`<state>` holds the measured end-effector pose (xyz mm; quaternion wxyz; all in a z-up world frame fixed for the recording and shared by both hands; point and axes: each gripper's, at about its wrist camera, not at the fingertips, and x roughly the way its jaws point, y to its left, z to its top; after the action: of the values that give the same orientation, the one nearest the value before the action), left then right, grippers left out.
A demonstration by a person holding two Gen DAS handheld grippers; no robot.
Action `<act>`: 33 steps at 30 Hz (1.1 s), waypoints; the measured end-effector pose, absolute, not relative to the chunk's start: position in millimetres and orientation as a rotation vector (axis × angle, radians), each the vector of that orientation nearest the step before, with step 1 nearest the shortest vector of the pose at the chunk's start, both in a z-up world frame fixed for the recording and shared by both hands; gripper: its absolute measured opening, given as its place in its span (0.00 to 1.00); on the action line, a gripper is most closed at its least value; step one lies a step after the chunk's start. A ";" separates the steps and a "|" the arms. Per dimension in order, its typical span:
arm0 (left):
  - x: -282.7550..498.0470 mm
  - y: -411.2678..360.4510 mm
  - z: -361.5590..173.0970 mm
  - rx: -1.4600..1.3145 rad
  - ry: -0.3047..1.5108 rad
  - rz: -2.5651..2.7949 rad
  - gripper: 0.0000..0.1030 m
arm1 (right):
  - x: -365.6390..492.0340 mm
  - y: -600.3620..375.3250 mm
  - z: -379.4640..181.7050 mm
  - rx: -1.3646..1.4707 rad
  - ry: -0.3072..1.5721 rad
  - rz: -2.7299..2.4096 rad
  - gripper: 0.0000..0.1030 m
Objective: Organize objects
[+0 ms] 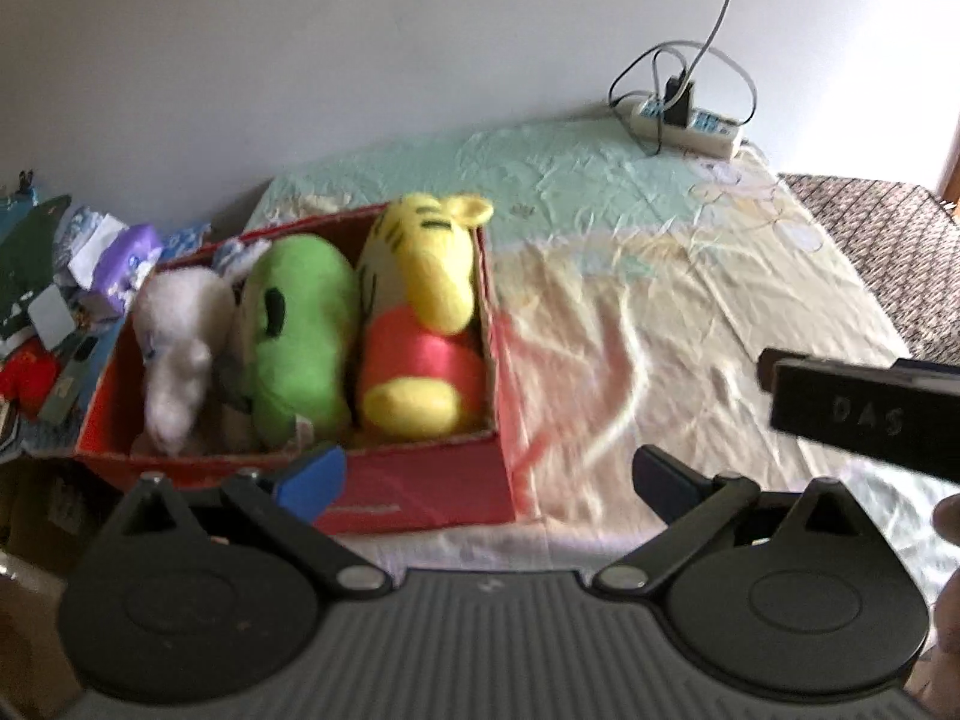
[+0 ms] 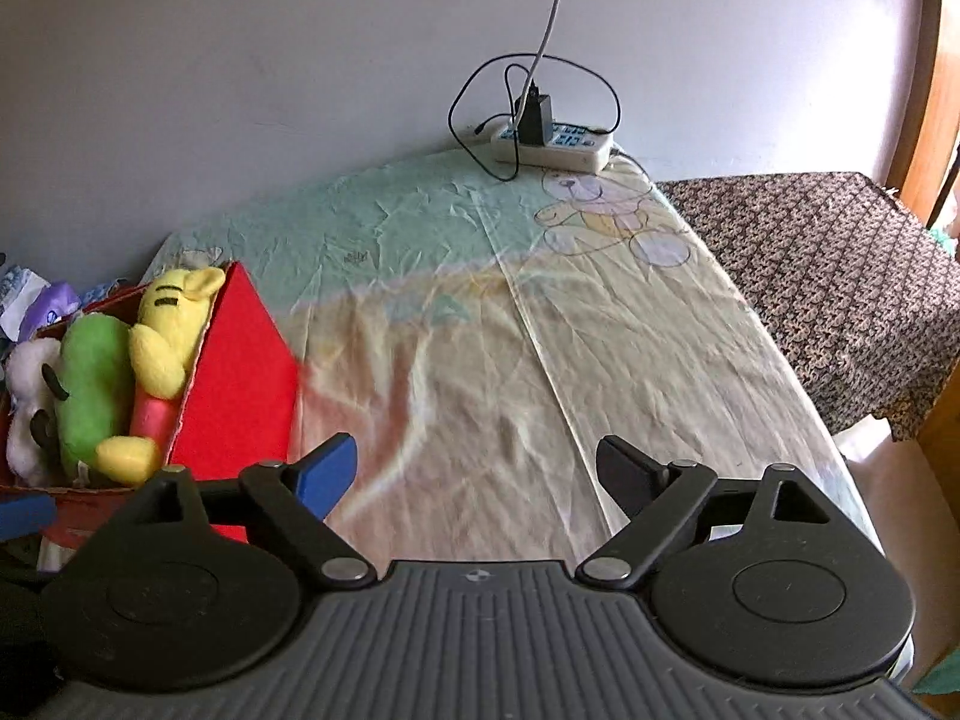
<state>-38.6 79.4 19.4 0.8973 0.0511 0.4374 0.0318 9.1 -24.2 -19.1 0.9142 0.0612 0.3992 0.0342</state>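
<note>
A red cardboard box (image 1: pixel 420 483) (image 2: pixel 240 372) stands on the left of a sheet-covered table. Inside it lie three plush toys side by side: a white one (image 1: pixel 180 342) (image 2: pixel 27 420), a green one (image 1: pixel 300 330) (image 2: pixel 90 390) and a yellow tiger in a red shirt (image 1: pixel 420 312) (image 2: pixel 165 342). My left gripper (image 1: pixel 486 480) is open and empty, just in front of the box's near right corner. Further right, over bare sheet, my right gripper (image 2: pixel 477 474) is open wide with nothing between its fingers. Part of the right gripper's body (image 1: pixel 864 408) shows in the left wrist view.
A white power strip (image 1: pixel 684 123) (image 2: pixel 552 141) with a black charger and looped cables lies at the table's far edge by the wall. Assorted clutter (image 1: pixel 66 276) is piled left of the box. A brown patterned cloth (image 2: pixel 828 276) covers a surface on the right.
</note>
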 end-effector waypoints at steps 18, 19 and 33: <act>-37.7 149.7 21.7 0.066 0.947 0.104 0.98 | 4.1 55.1 -8.2 0.071 0.833 0.108 0.87; -37.9 157.4 22.2 0.070 0.948 0.110 0.98 | 2.8 62.2 -7.9 0.068 0.832 0.113 0.87; -46.5 238.4 23.6 0.066 0.933 0.097 0.98 | -11.1 133.9 3.9 0.019 0.788 0.106 0.87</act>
<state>-46.5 238.4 23.6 0.8915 0.0316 0.4495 0.0469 -11.1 133.9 3.9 0.9220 0.0091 0.3836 0.0516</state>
